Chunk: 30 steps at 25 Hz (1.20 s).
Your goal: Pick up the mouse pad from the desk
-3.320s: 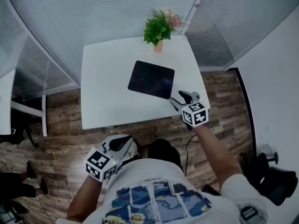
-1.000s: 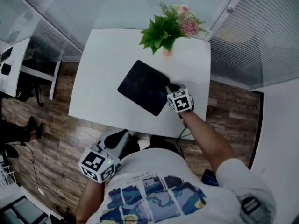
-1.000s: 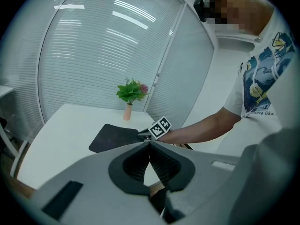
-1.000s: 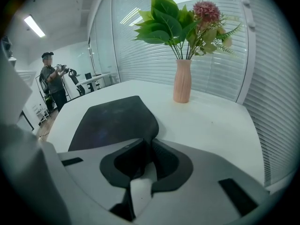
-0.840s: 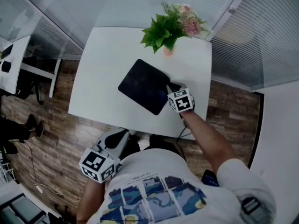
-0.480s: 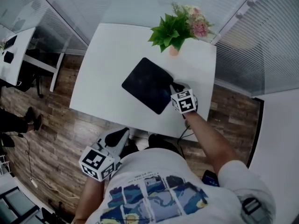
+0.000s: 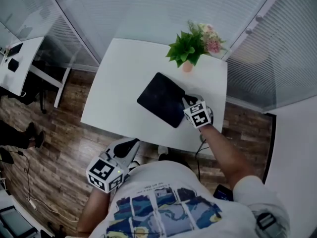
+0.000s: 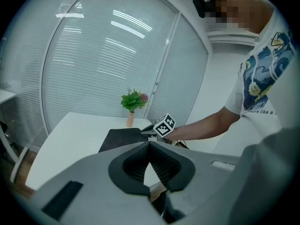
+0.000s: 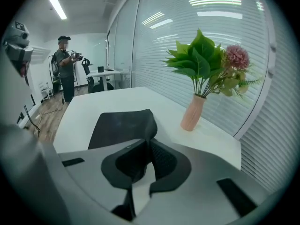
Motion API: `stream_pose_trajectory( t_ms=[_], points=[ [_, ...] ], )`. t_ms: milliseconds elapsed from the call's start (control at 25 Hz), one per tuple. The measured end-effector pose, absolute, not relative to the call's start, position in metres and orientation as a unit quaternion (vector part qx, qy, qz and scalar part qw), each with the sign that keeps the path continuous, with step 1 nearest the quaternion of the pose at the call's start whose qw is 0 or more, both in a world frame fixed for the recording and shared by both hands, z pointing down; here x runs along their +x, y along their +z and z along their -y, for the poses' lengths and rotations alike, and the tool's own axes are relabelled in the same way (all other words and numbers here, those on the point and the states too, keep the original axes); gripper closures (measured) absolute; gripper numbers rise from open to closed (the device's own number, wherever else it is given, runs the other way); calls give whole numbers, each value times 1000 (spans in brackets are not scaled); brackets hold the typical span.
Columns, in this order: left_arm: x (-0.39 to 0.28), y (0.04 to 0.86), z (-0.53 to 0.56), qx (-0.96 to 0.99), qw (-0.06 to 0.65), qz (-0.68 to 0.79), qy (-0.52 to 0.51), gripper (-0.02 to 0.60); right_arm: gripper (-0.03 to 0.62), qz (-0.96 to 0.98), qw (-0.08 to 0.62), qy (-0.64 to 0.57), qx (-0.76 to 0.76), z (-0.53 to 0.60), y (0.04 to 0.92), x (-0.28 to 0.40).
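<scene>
- The white desk fills the middle of the head view, and the potted plant stands at its far right corner, next to the blinds.
- The mouse pad is dark and close to square. It lies just on the person's side of the plant, turned at a slant to the desk's edges. The edge on the person's side curls upward, while the part towards the plant seems to rest on the desktop.
- The right gripper is nearer the person than the plant, at the pad's right-hand edge. Its own view shows the jaws narrow and pinched on that curled edge, so it holds the pad by one margin.
- The left gripper is well apart from the plant, off the desk's near edge by the person's body. Its jaw tips are together with nothing between them.
- The move turns on one fact: nearly the whole pad stretches away from the right jaws, ahead and to the left towards the desk's middle. A lift from this edge will probably leave the free side drooping or dragging. The right hand is far the nearer and already on the pad.
</scene>
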<state>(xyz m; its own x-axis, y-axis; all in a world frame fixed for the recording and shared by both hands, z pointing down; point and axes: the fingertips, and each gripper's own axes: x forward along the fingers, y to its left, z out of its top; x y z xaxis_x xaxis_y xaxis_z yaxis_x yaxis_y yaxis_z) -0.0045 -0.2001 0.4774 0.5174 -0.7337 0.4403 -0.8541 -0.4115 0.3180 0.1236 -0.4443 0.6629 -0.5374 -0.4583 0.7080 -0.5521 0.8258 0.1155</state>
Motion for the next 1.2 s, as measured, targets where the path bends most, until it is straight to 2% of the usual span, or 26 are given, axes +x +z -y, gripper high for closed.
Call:
stream_pose_trajectory(
  t_ms=[520,1200],
  points=[
    [-63,474,145,840,249,473,94,578,565,876,385,13,290,426,602,84],
    [-128,464,60,839,245,483,58,578,566,889,344,-45,298,392,506,16]
  ],
)
